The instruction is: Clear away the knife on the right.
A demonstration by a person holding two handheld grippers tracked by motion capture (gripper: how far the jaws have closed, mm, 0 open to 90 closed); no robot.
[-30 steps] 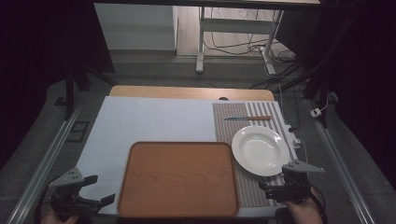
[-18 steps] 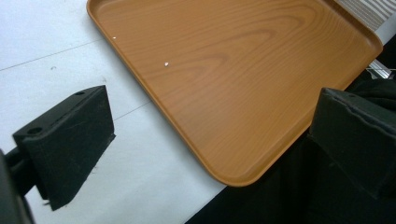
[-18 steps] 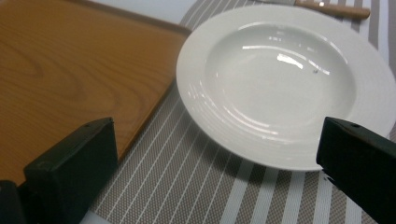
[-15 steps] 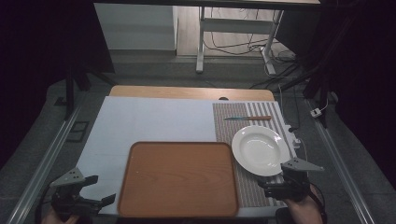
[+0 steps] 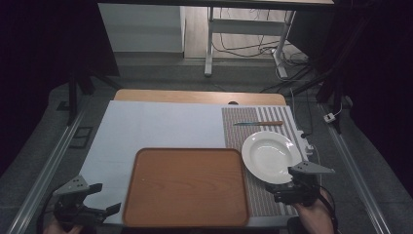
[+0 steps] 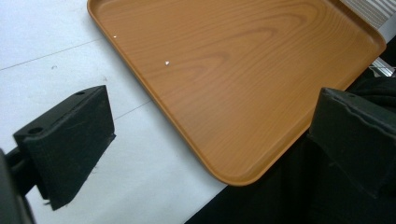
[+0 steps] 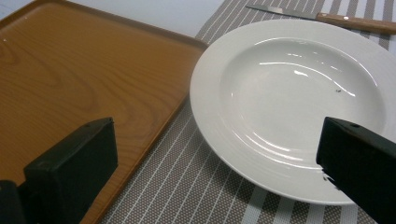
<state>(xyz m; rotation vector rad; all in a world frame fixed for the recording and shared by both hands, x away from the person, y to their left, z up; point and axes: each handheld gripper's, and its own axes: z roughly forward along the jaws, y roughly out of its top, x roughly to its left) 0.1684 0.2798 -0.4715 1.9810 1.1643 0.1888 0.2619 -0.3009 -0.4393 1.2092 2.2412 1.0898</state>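
1. The right gripper (image 5: 278, 191) is at the near right corner of the table, held by a hand (image 5: 314, 214) that comes in from the bottom edge. Its jaws stand wide apart and there is nothing between them.
2. The white plate (image 5: 270, 156) lies just in front of this gripper, on the striped placemat (image 5: 238, 131). In the right gripper view the plate (image 7: 299, 100) is seen between the two black jaws, but the jaws do not touch it; they are a little nearer to the person than the plate rim.
3. The plate is empty and lies flat. Its left rim is just beside the right edge of the wooden tray (image 5: 185, 187); I cannot tell if they touch.
4. A knife with a wooden handle (image 5: 258, 123) lies on the placemat behind the plate, well apart from the gripper. In the right gripper view the knife (image 7: 327, 17) is at the top edge, close behind the far rim of the plate.
5. The left gripper (image 5: 104, 199) is at the near left corner of the table, over the pale blue table cover (image 5: 156, 126). Its jaws are also wide apart and hold nothing.
6. In the left gripper view the near left corner of the tray (image 6: 233, 70) lies between the jaws, without contact. The tray is empty, except for two very small white specks on its surface.
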